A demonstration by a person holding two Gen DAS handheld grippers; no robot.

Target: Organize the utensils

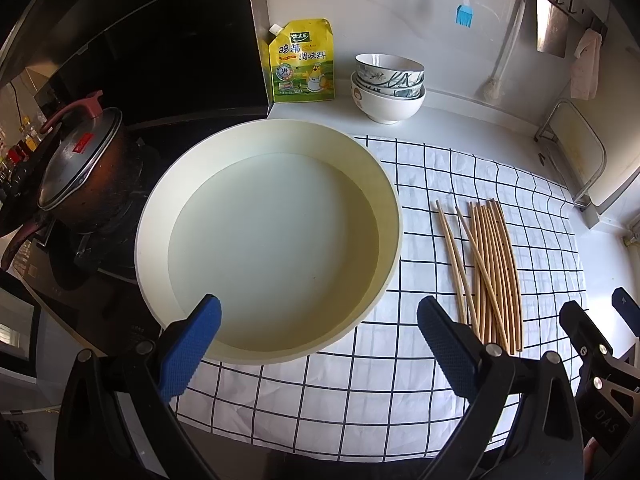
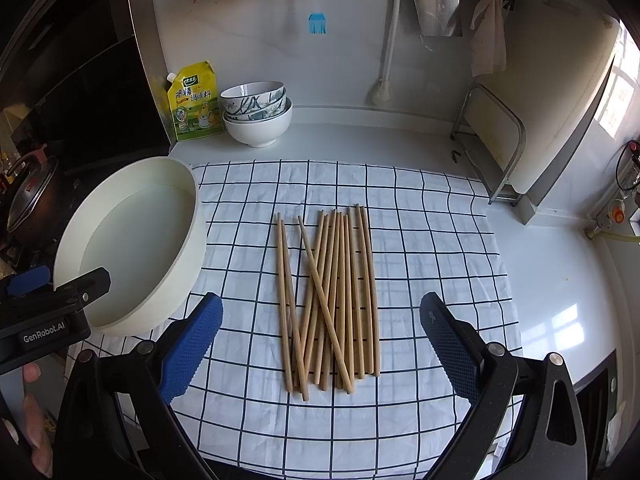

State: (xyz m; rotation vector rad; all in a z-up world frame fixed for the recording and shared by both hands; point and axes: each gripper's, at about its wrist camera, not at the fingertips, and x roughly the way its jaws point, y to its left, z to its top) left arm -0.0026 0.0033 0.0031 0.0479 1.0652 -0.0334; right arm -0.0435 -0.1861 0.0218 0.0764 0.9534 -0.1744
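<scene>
The white cloth with the dark grid lines [image 2: 420, 240] is lying flat across the pale countertop, and on its left edge the big round cream basin [image 1: 394, 216] is sitting empty, waiting. Beside it, in the middle of the cloth, the loose pile of plain wooden chopsticks [image 2: 332, 300] is lying roughly parallel, with one stick crossing the rest on a diagonal.

The right gripper [image 2: 320, 344] is hanging directly over the near ends of that pile, jaws spread wide, holding nothing. The left gripper [image 1: 318, 340] is hovering at the basin's near rim, also spread wide and empty.

By my read, the gathering is only beginning. To do it well, the right claw should be coming down square across the bundle, near mid-length, pads straddling the sticks so they are squeezing together rather than rolling apart; that crossed stick is looking likely to slip out.
</scene>
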